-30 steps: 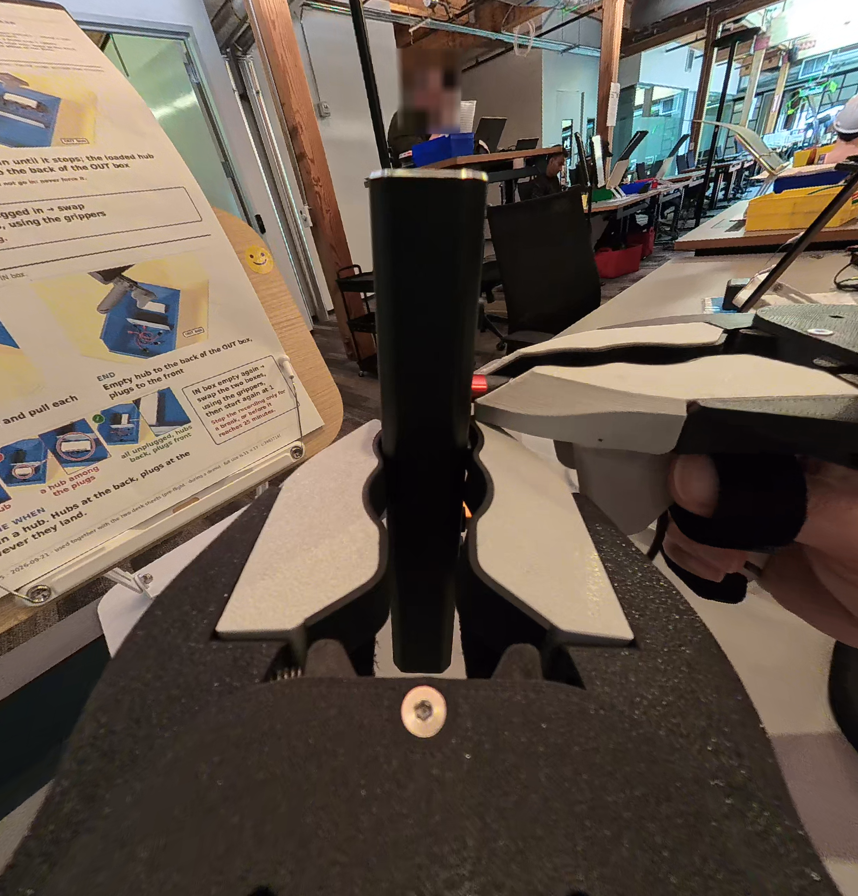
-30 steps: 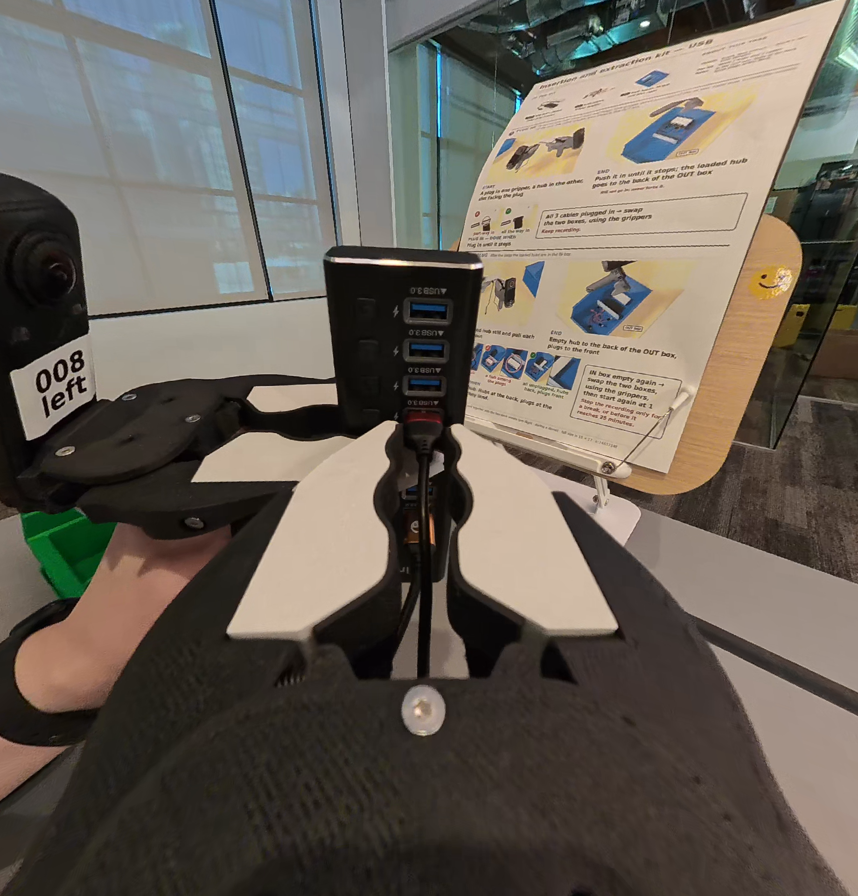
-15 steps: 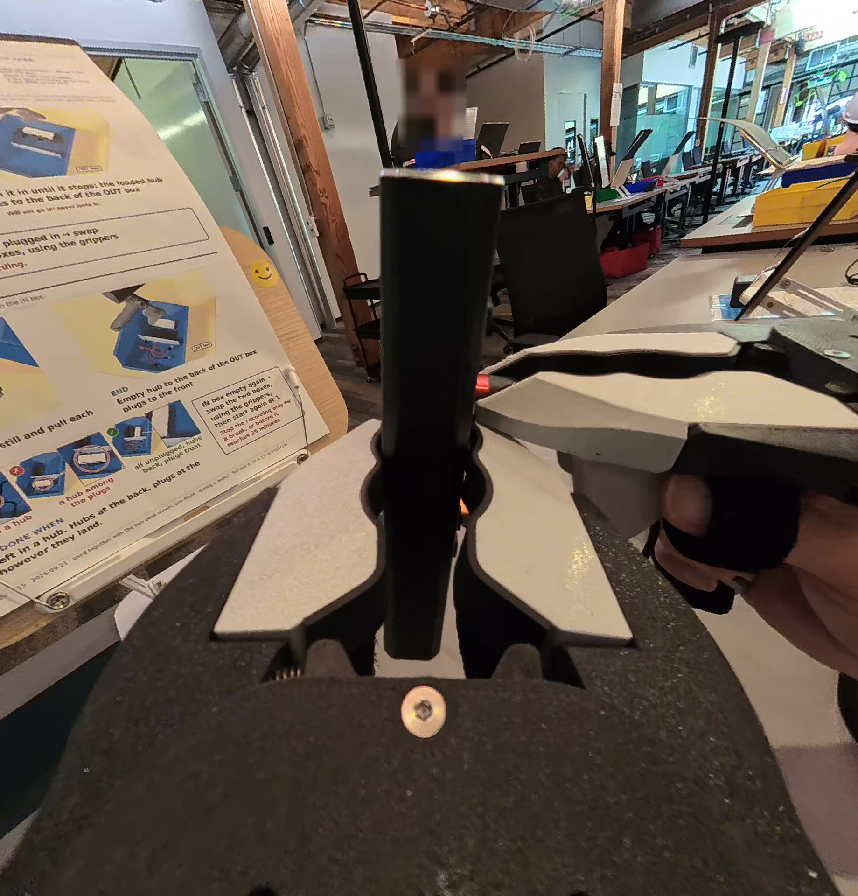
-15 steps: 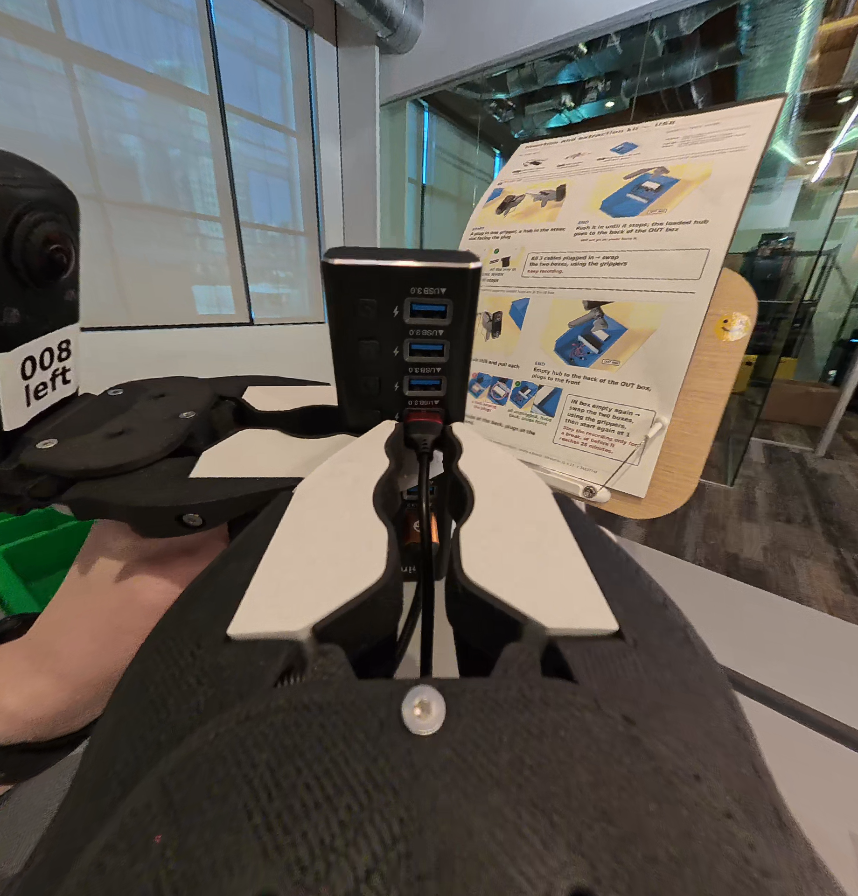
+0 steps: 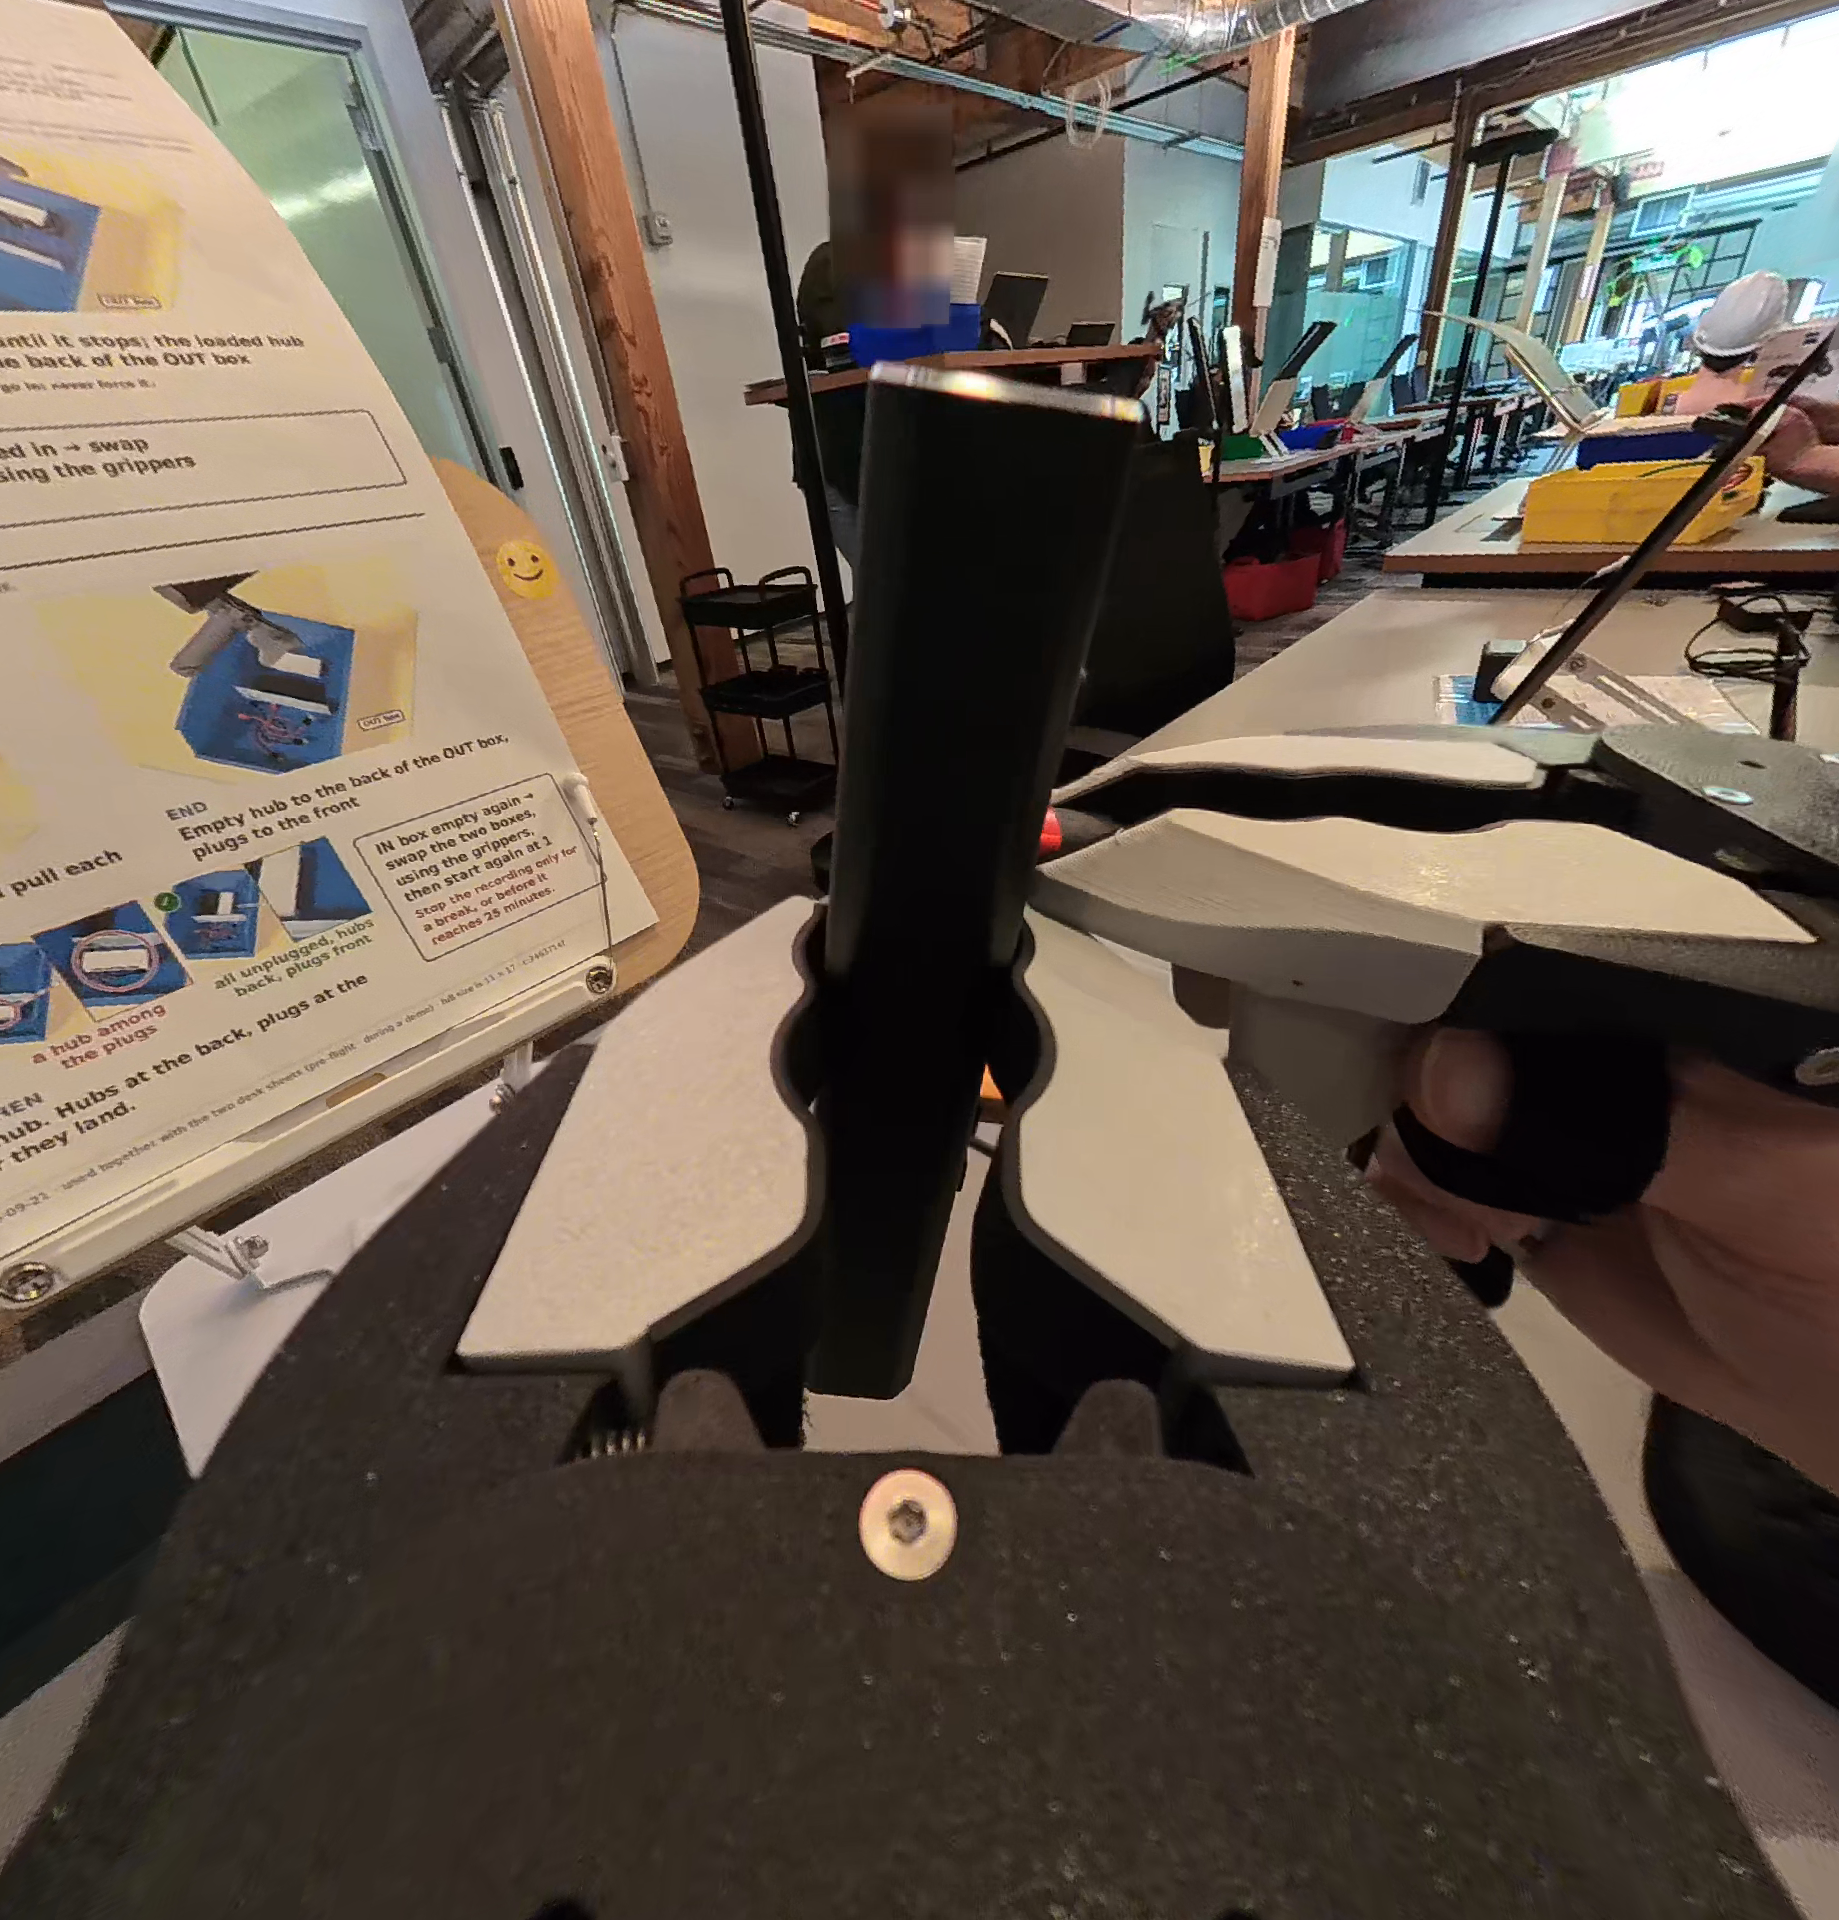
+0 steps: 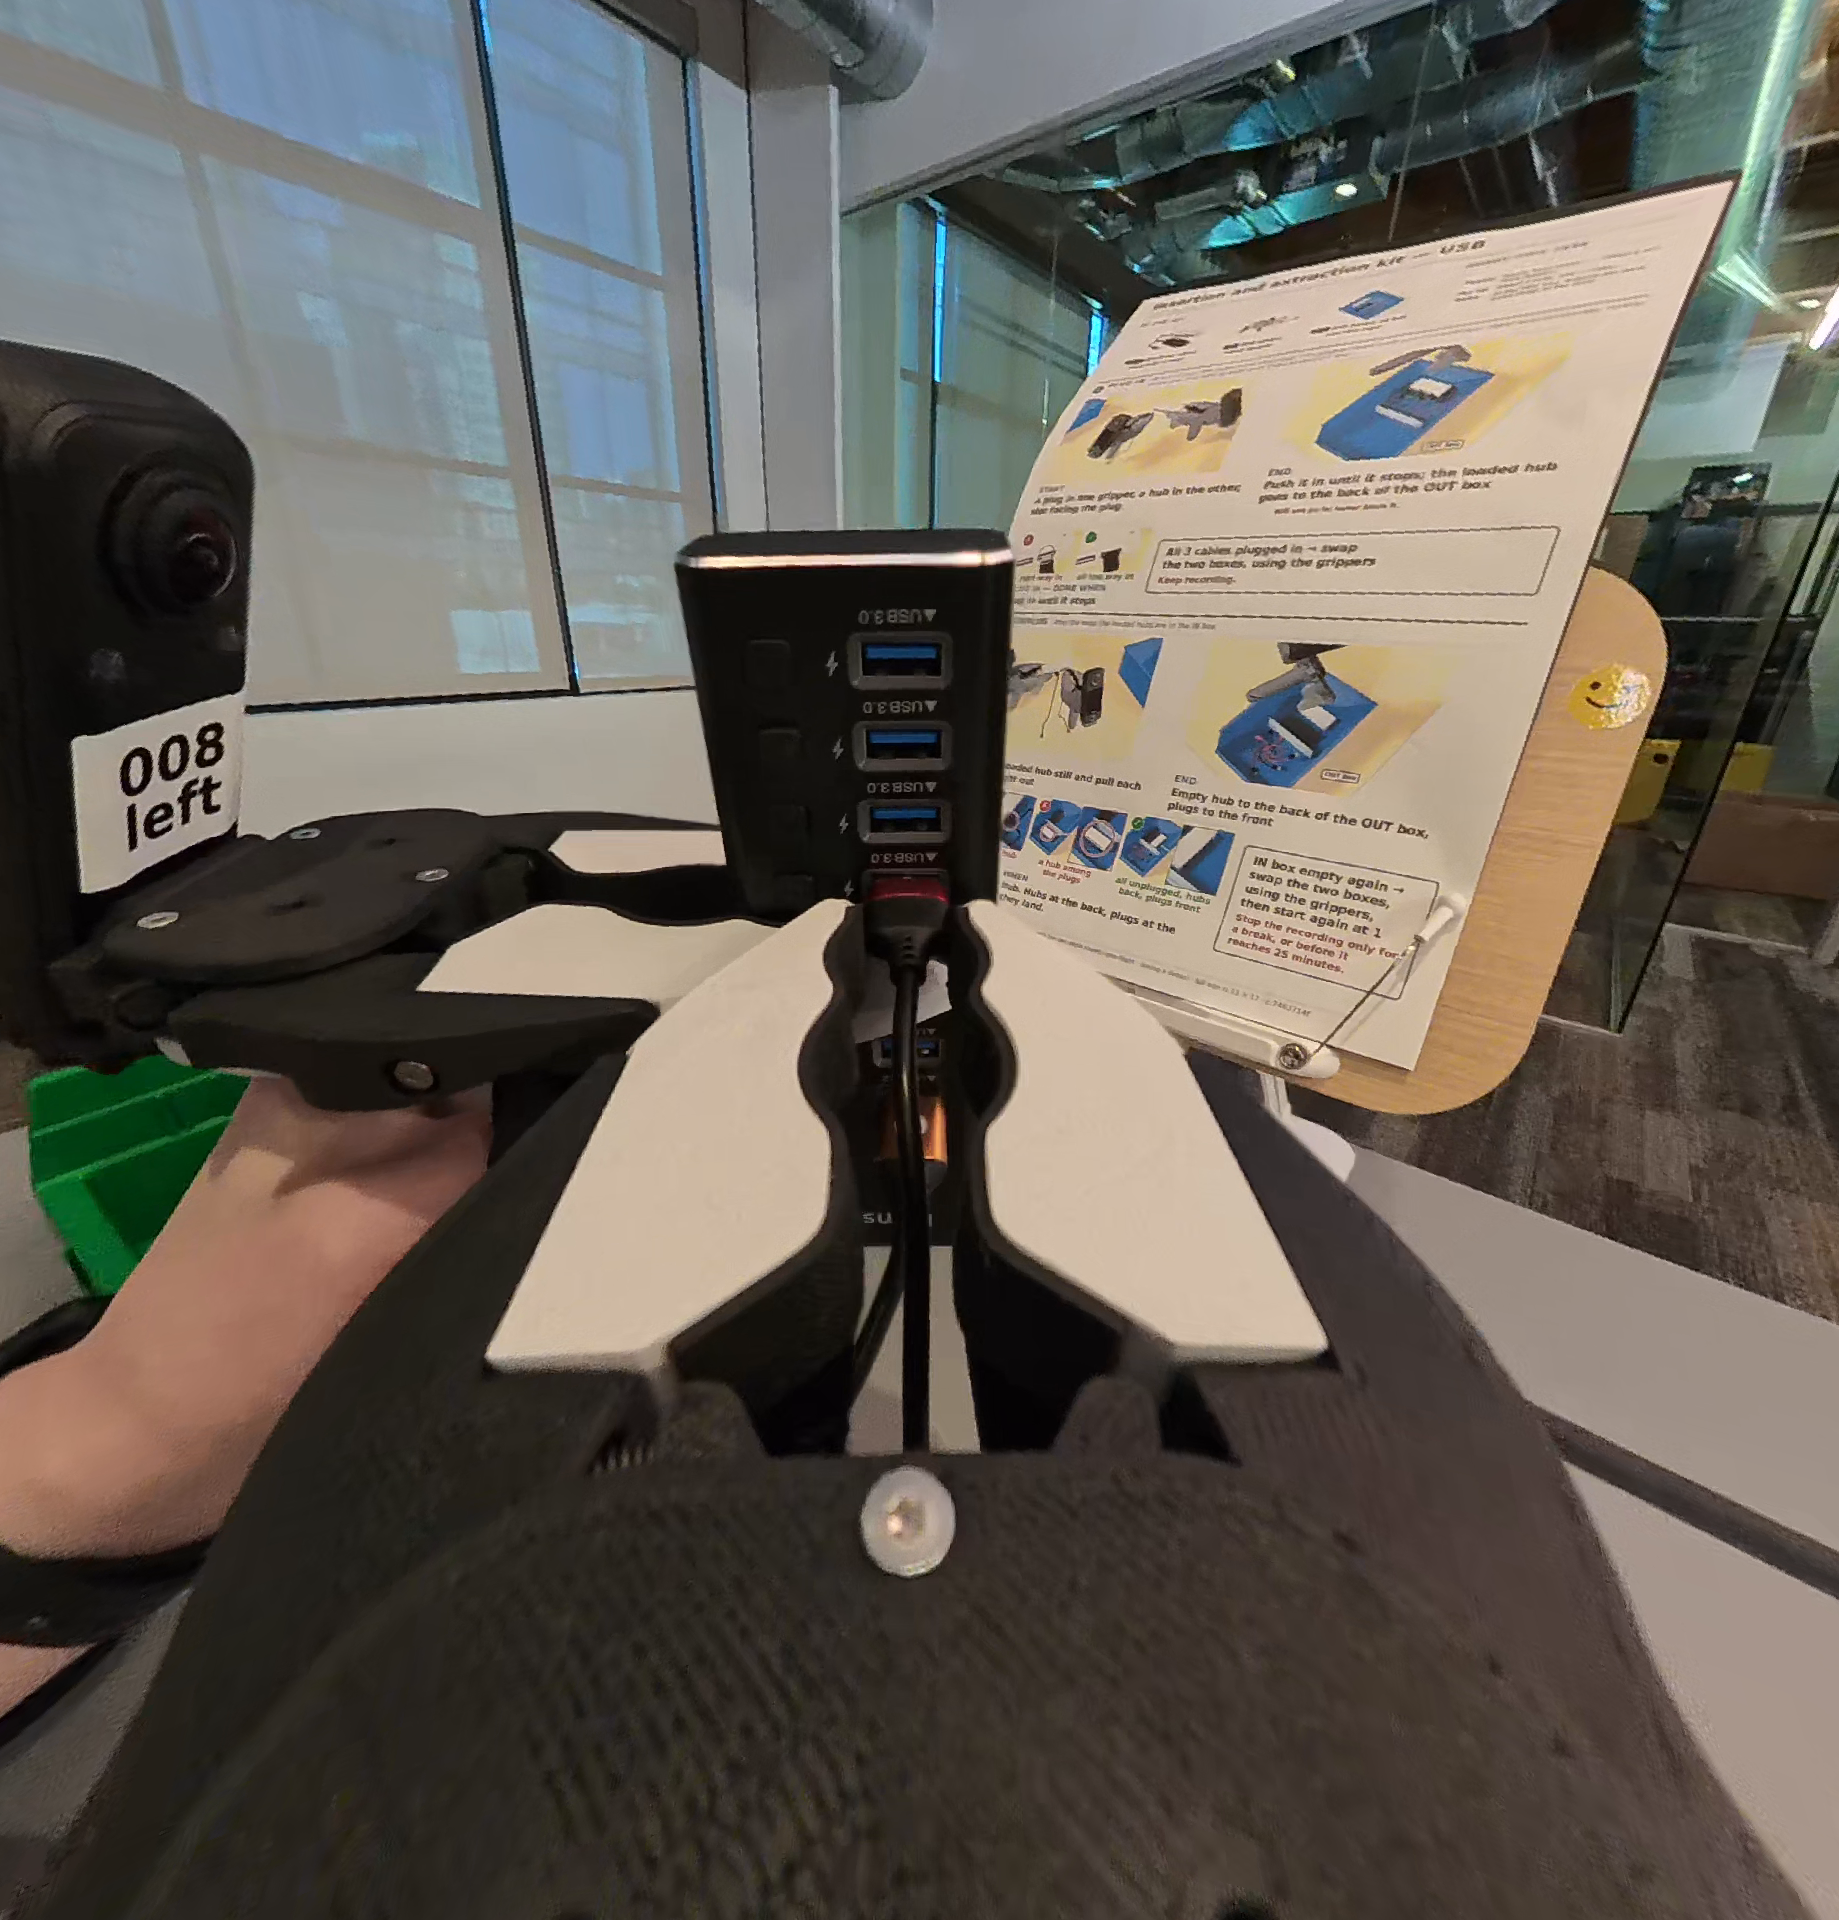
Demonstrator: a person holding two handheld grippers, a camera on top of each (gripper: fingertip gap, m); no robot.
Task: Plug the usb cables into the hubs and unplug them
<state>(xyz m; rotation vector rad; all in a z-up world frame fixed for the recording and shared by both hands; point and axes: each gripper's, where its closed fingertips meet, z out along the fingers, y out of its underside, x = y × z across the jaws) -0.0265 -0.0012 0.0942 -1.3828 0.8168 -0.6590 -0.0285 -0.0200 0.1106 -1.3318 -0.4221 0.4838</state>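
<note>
holding the tall black slab-shaped usb hub (image 6: 842,717) upright, the left gripper (image 5: 920,1049) has its pale fingers closed narrow on the hub's lower body, up in the air above the grey desk (image 6: 1673,1340) near its edge by the propped instruction sheet (image 6: 1299,644). the right gripper (image 6: 904,966) has its tongs pinched narrow on the red-and-black usb plug (image 6: 904,909), whose thin black cable (image 6: 910,1195) trails back between the fingers. the plug sits at the lowest visible port; whether it is fully seated i cannot tell. to do this step well, the hub should stay rigid while the plug travels straight along the port's axis, with no twist or sideways lever, and any push should end when it stops. the hub's face shows a column of three free blue-tongued ports above the plug, small dark buttons beside them, a silvery trim at its top edge, and a plain matte back in the left wrist view.
</note>
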